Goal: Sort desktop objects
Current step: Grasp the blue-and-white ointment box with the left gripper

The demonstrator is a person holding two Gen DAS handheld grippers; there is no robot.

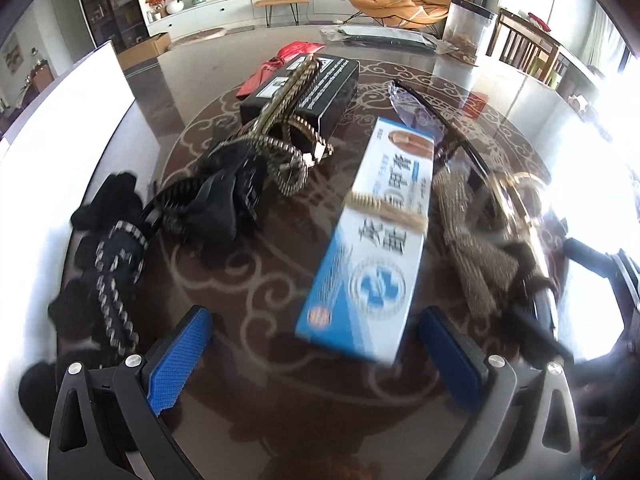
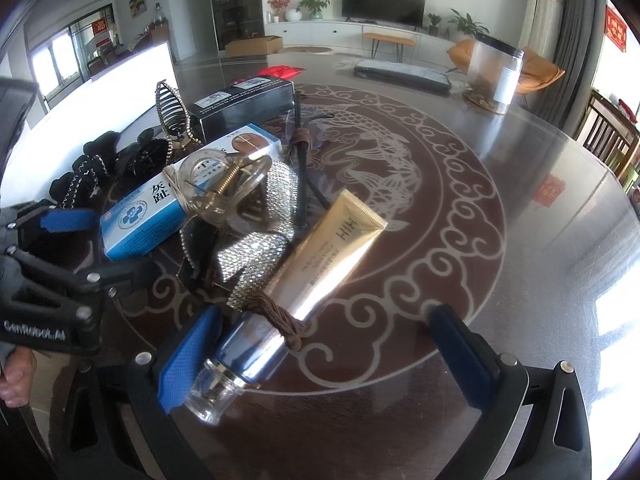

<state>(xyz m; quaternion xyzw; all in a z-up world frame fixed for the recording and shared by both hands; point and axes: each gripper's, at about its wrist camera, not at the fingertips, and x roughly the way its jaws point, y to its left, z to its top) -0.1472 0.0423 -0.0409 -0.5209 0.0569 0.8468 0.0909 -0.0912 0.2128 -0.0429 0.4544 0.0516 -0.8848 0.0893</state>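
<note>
- 2 grippers over a cluttered round table [image 2: 520, 200], both spread wide, gripping nothing.
- Left gripper [image 1: 316, 320]: low over the table, blue pads on either side of the near end of a blue box [image 1: 380, 240]; gap visible on each side, so no contact yet.
- Probably lined up that way to close across the box's narrow width; blurred in the left view, so exact spacing hard to judge.
- Beige hair tie [image 1: 384, 210] looped around the middle of the box, likely to come along with it.
- Right gripper [image 2: 326, 316]: jaws wide, framing the cap end of a gold tube [image 2: 332, 252].
- Tube off-centre, its clear cap just beside the left pad, possibly touching; cannot tell.
- Brown tie [image 2: 280, 316] wound around the tube near the cap.
- Needs a shift left before closing, otherwise a likely push or roll instead of a grip on that slick round body.
- Sorting barely begun by the look of it: everything piled in 1 heap.
- Between tube and box: a rhinestone clip [image 2: 264, 240] and a clear clip [image 2: 224, 184], resting against both.
- Further back: a black box [image 1: 308, 88] with a gold claw clip [image 1: 296, 136] leaning on it, glasses [image 1: 424, 108] to the right.
- Left of the heap: a black clip [image 1: 228, 200] and a black bow [image 1: 116, 256].
- Risk: tangled ties and clips dragging neighbours during any lift.
</note>
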